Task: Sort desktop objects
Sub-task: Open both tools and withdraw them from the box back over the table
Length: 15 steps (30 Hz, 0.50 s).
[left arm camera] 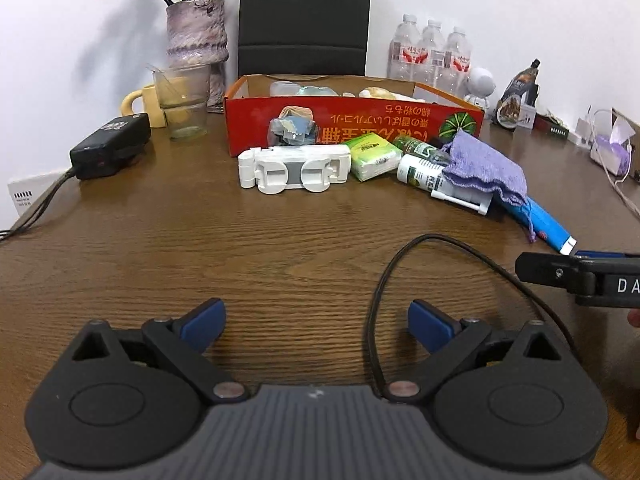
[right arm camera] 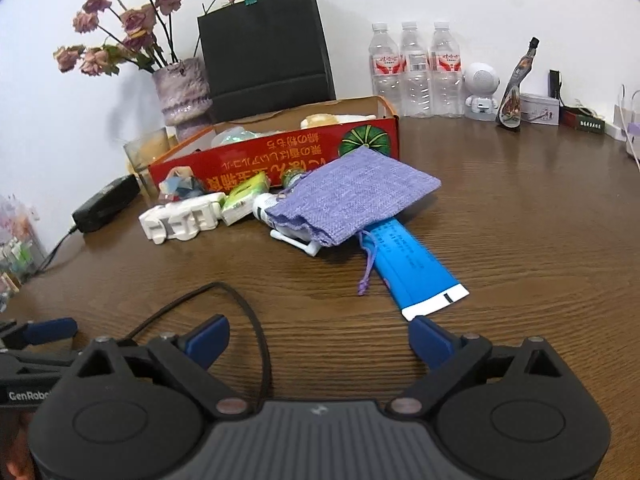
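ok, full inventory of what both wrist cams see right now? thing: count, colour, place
box: 1, red, open, back centre of table, items inside
phone holder: 1, white, in front of box
tissue pack: 1, green, right of holder
wrapped bundle: 1, blue-grey, against box front
pouch: 1, purple, lying over tube and bottles
tube: 1, blue, nearest right gripper
bottles: 2, white and green, part under pouch
vase: 1, purple, dried roses, back left
glass: 1, clear, by vase
mug: 1, yellow, behind glass
adapter: 1, black, left
paper bag: 1, black, behind box
water bottles: 3, clear, back right
astronaut figure: 1, white
cable: 1, black, foreground
left gripper: open, empty
right gripper: open, empty
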Each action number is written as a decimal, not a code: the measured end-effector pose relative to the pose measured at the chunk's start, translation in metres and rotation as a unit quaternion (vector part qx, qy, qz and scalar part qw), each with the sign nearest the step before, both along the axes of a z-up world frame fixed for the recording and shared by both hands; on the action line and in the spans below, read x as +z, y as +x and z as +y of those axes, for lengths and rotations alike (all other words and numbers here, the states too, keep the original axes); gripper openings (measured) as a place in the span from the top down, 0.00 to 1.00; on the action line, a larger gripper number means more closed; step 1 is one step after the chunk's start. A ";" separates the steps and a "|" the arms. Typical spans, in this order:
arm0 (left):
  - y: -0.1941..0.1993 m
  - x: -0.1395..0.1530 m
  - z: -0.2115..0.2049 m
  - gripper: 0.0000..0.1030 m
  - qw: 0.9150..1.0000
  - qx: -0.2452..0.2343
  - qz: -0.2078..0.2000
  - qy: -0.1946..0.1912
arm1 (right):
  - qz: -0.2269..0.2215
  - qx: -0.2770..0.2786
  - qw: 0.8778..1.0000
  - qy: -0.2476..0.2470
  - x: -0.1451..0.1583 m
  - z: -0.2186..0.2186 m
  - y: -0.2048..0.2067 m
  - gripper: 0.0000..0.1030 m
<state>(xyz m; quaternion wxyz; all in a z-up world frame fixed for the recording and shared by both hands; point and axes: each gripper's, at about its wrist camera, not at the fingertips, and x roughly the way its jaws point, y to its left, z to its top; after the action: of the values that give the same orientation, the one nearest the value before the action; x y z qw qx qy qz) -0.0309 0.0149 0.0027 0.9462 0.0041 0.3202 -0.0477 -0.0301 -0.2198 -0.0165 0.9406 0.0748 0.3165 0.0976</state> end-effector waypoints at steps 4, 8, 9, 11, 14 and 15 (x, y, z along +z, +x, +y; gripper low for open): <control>-0.003 0.001 -0.001 0.02 1.000 0.003 -0.009 0.006 | -0.001 -0.001 1.000 0.001 0.001 0.000 -0.001 0.06; -0.002 0.001 0.000 0.02 1.000 0.000 -0.005 -0.001 | -0.003 0.000 1.000 0.005 0.001 -0.001 -0.002 0.06; -0.001 0.001 0.001 0.02 1.000 0.000 -0.004 -0.002 | -0.002 0.000 1.000 0.004 0.001 -0.001 -0.002 0.06; -0.001 0.001 -0.001 0.02 1.000 0.000 -0.002 0.002 | -0.001 0.000 1.000 0.006 0.001 -0.002 -0.001 0.06; 0.001 0.001 -0.004 0.02 1.000 -0.005 0.003 0.013 | 0.002 -0.001 1.000 0.001 0.000 0.000 -0.001 0.06; 0.001 0.000 -0.004 0.02 1.000 -0.004 0.003 0.014 | 0.003 0.000 1.000 0.000 0.000 0.000 -0.001 0.05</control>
<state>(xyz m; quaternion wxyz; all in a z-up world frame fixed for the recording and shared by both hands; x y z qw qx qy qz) -0.0300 0.0106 0.0031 0.9448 0.0181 0.3237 -0.0474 -0.0307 -0.2196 -0.0161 0.9397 0.0746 0.3191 0.0975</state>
